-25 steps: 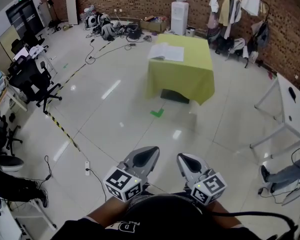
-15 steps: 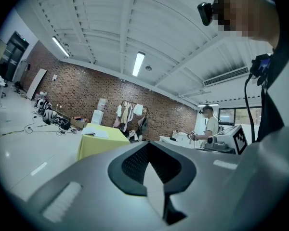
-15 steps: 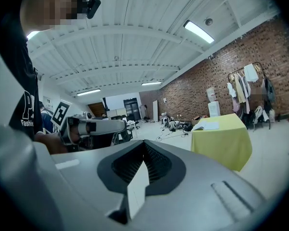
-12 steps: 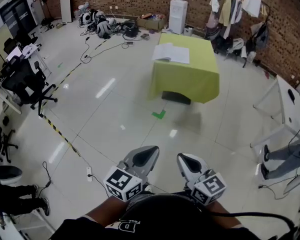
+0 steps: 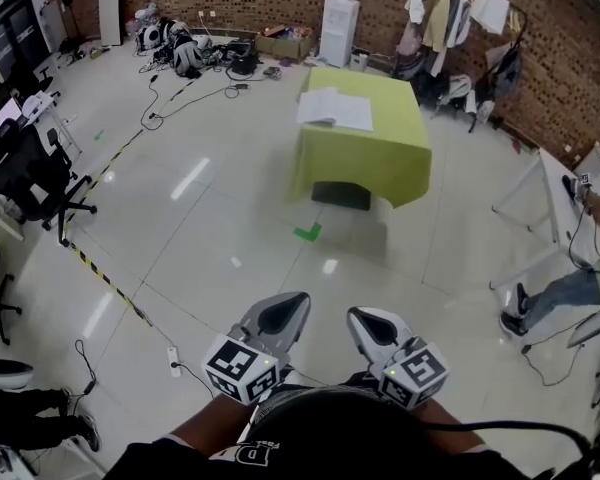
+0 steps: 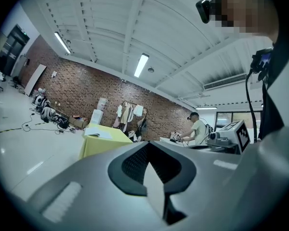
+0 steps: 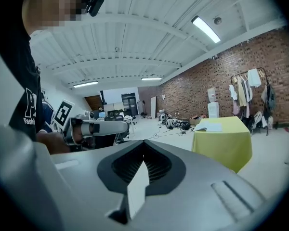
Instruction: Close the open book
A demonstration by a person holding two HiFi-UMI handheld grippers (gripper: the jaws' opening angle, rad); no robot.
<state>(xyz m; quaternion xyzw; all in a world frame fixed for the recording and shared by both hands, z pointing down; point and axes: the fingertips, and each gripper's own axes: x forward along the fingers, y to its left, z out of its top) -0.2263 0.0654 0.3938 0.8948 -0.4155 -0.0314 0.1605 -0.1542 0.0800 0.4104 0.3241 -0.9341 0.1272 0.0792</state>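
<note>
The open book [image 5: 335,108] lay flat, pages up, at the far-left corner of the surface [image 5: 370,163], a table draped in a yellow cloth that stood in the middle of the tiled floor [image 5: 210,228]; it was well apart from both grippers, with a wide stretch of floor and a green mark [image 5: 306,232] between.

The left gripper [image 5: 286,310] and the right gripper [image 5: 364,320] were held side by side close to the person's body, pointing toward the surface; the left gripper view showed its jaws pressed together with nothing between them, and the right gripper view showed the same, jaws together and empty.

A water dispenser [image 5: 337,18] and a clothes rack [image 5: 460,8] stood against the brick wall beyond the surface; another person [image 5: 570,288] sat at a white desk to the right.

By my reading, the step in hand was the approach; nothing had yet been done to the book. The next move seemed to call for closing the gap to the surface, then getting a gripper tip under the outer edge of one half of the book and swinging it over onto the other half; the other gripper might need to steady the book against sliding on the cloth.
</note>
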